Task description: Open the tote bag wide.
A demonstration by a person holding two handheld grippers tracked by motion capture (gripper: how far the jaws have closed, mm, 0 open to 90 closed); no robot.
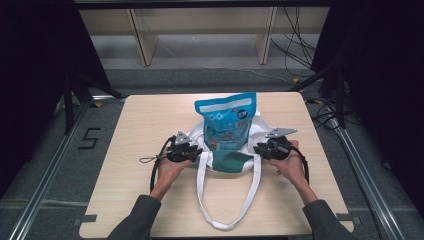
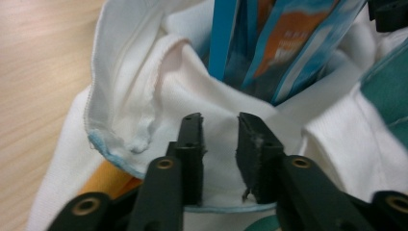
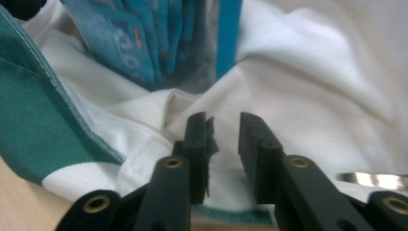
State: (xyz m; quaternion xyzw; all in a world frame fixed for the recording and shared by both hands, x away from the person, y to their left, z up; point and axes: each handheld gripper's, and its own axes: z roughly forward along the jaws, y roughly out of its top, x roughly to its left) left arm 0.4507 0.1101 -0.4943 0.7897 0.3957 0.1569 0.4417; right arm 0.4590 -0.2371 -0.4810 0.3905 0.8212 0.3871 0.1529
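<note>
On the table, high view: a white cloth tote bag (image 1: 227,150) with a green band lies mid-table, its long strap looping toward the person; a blue printed snack pouch (image 1: 229,121) stands upright in its mouth.
Grippers, high view: left gripper (image 1: 192,151) sits at the bag's left rim, right gripper (image 1: 260,148) at its right rim, equally near, pouch between them.
Left gripper view: jaws slightly spread, white cloth between and behind the pads, not pinched; the pouch rises just ahead.
Right gripper view: jaws likewise parted over white cloth, gripping nothing; the pouch stands ahead, green band at left.
Key relation: the pouch's long axis stands vertical, centred between both tools.
</note>
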